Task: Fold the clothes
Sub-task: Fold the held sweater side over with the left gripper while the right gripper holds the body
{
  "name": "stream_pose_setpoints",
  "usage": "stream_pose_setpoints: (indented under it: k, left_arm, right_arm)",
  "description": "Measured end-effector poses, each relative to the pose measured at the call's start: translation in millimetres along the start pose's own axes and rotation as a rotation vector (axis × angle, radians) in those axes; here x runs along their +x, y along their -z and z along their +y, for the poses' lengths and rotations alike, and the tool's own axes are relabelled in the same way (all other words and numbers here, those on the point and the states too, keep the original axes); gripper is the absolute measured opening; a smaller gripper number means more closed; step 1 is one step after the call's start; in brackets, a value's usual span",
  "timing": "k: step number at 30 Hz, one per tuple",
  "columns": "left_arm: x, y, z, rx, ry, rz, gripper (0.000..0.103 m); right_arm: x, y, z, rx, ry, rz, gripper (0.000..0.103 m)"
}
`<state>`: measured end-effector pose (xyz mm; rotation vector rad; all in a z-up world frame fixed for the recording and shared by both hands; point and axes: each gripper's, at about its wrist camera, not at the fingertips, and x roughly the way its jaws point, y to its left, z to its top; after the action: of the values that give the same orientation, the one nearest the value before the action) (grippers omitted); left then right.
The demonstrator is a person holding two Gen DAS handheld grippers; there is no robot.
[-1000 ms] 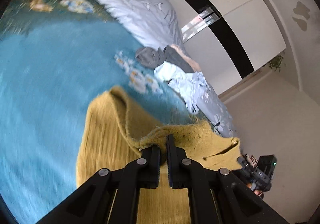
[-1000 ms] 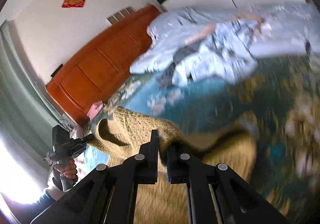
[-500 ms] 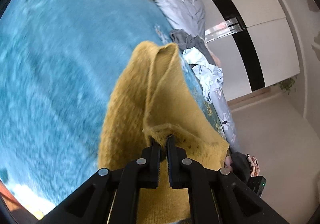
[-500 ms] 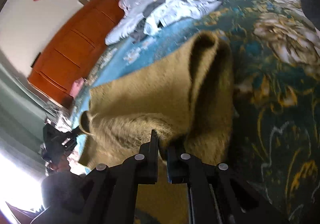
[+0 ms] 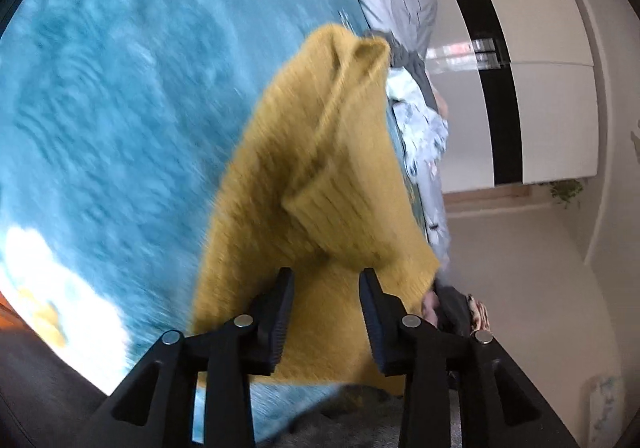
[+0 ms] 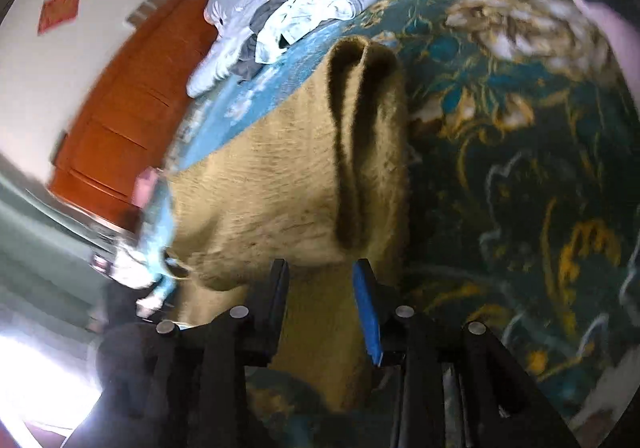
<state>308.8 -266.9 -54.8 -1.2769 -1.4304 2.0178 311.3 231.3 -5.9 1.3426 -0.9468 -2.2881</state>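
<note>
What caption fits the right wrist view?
Right gripper, just opened, releasing the folded mustard sweater on the floral bedspread.

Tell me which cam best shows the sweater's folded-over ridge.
Right wrist: the mustard knit sweater lies spread on the bedspread, its ridge plain. Left wrist shows the sweater blurred, the fold less clear.

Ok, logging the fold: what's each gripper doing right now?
Left gripper: open, just released the mustard sweater.
Right gripper: open, sweater edge released too.
</note>
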Motion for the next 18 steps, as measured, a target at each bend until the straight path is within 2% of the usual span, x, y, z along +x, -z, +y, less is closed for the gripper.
stream_pose_setpoints:
  k: [2,3,5,7,11,15,18]
  left_arm:
    - [6.4,0.4,-9.0,0.010,0.018,0.013,0.041]
    - [9.8,-1.3,-13.8,0.002,0.031,0.015,0.044]
    - [15.6,-6.1,-19.4,-0.033,0.045,0.025,0.050]
    - [23.1,-12.8,-21.2,-0.098,0.040,0.045,0.055]
    - [40.4,-27.5,-15.2,-0.281,-0.005,0.104,0.056]
    - [45.9,-33.1,-14.1,-0.371,-0.064,0.119,0.056]
    - [48.1,-32.1,-15.3,-0.373,-0.091,0.114,0.053]
  right_arm:
    - [5.3,1.0,3.1,0.025,-0.062,0.018,0.039]
    - [9.1,1.0,5.3,0.035,-0.091,0.027,0.043]
    - [19.6,-0.9,7.8,0.069,-0.142,0.045,0.045]
    - [31.5,-4.5,5.1,0.141,-0.188,0.051,0.050]
    - [49.0,-9.7,-10.3,0.357,-0.282,0.061,0.052]
    - [53.5,-14.3,-14.1,0.467,-0.257,0.079,0.052]
    - [57.2,-17.2,-11.4,0.502,-0.212,0.102,0.052]
